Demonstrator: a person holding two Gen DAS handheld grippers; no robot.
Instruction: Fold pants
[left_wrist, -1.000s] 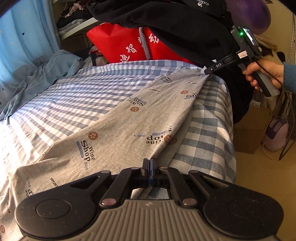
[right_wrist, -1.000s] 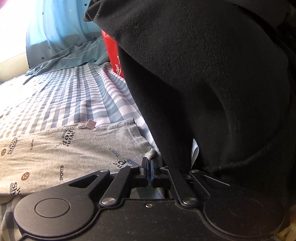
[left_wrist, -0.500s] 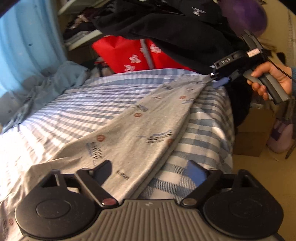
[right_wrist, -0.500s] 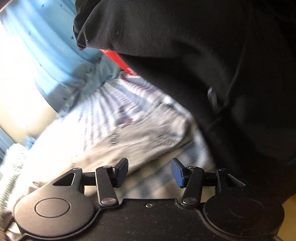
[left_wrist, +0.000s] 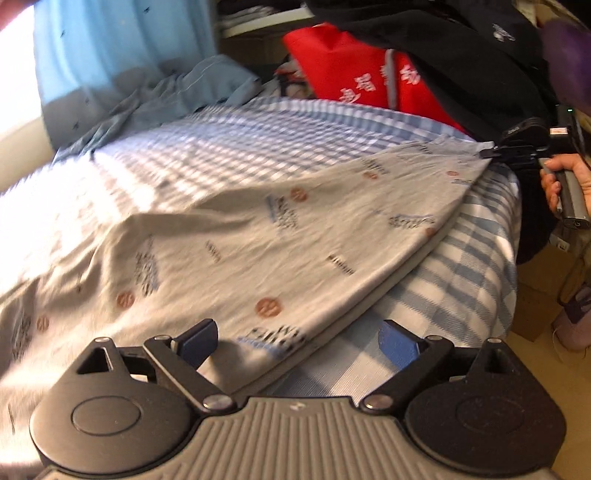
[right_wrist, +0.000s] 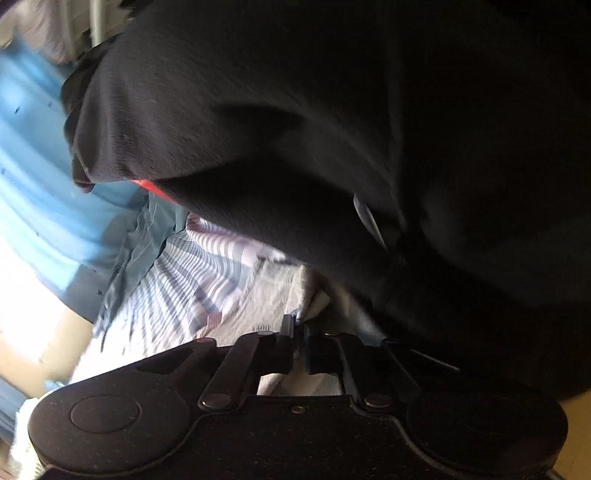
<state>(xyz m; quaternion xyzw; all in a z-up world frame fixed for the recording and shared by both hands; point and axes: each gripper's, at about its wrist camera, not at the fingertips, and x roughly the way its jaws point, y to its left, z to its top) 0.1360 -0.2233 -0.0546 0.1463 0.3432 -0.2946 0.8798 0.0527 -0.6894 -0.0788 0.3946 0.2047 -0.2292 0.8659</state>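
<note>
Pants lay flat on the bed, folded edge between the left tongs' wide-spread fingers. Right tongs pinched the far corner tight. Judging by this, a fresh fold was starting; left needed to close on cloth.

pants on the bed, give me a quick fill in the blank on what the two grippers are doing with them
1. The left gripper has its jaws ____ over the near edge of the grey pants.
2. The right gripper is ____ on the pants' far corner.
3. The pants lie on a blue-and-white ____ sheet.

Missing words: open; shut; checked
</note>
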